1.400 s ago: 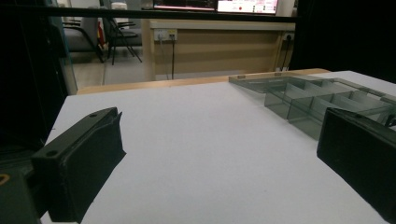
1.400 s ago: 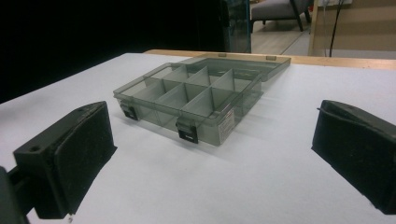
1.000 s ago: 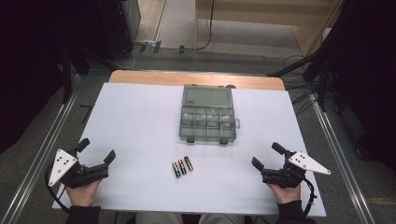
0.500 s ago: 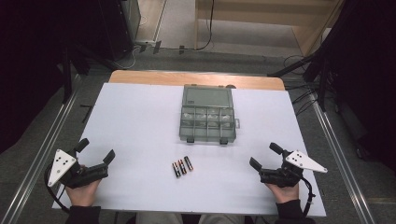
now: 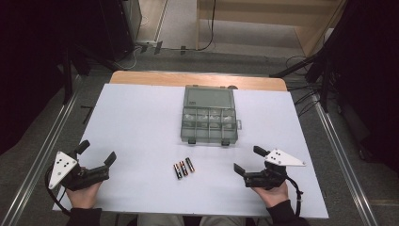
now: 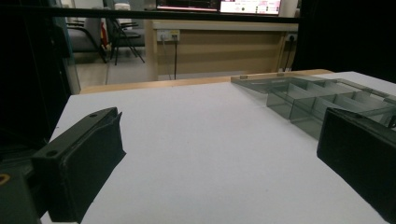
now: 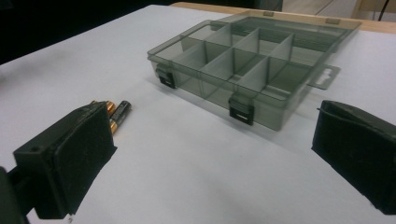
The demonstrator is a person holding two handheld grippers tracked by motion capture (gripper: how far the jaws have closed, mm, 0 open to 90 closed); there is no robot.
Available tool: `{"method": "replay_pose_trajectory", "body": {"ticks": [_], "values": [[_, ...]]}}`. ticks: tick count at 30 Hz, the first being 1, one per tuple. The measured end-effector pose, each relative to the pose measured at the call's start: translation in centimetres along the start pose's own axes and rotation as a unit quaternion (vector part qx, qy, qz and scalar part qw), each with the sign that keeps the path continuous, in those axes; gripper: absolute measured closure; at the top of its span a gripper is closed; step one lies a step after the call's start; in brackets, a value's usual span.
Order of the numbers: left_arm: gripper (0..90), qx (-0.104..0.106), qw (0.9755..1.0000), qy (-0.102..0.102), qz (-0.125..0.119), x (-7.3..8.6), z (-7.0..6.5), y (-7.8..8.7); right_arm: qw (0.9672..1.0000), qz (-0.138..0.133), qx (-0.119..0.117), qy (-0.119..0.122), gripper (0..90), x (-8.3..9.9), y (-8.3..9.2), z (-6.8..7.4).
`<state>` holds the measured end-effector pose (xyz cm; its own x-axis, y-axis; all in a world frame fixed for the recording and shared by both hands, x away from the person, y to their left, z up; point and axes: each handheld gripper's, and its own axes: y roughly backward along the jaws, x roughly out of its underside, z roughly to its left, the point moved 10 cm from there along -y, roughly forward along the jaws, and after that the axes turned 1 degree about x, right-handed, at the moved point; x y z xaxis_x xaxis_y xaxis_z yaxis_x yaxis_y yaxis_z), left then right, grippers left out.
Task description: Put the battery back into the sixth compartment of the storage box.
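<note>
My right gripper (image 5: 246,160) sits nearer the batteries (image 5: 183,167), jaws apart; they lie to its left, long axes pointing toward the compartment box (image 5: 209,117). Left gripper (image 5: 97,152) gapes too, farther off.

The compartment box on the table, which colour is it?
Translucent smoky grey-green box with black latches; the right gripper view shows it best.

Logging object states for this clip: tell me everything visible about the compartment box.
The compartment box is smoky grey see-through plastic, open, its lid laid flat behind it toward the table's far edge. Dividers split it into eight compartments, which look empty. Two dark latches and a hang tab sit on its rim. It rests flat on the white table; neither gripper touches it.
</note>
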<state>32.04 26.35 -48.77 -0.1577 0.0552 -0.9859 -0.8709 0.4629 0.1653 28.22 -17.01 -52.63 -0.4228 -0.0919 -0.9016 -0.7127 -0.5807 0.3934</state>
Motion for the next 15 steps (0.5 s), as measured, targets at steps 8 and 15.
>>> {"method": "replay_pose_trajectory", "body": {"ticks": [8, 15], "values": [[0.3, 0.004, 1.0000, 0.007, -0.002, 0.0, 0.0, 0.1, 0.9995, 0.028, -0.008, 0.012, 0.0, -0.2, -1.8, 1.8], [0.3, 0.004, 0.9999, 0.010, -0.003, 0.0, 0.1, 0.0, 0.9983, 0.051, -0.030, 0.001, 0.0, -0.4, -3.2, 3.5]]}}
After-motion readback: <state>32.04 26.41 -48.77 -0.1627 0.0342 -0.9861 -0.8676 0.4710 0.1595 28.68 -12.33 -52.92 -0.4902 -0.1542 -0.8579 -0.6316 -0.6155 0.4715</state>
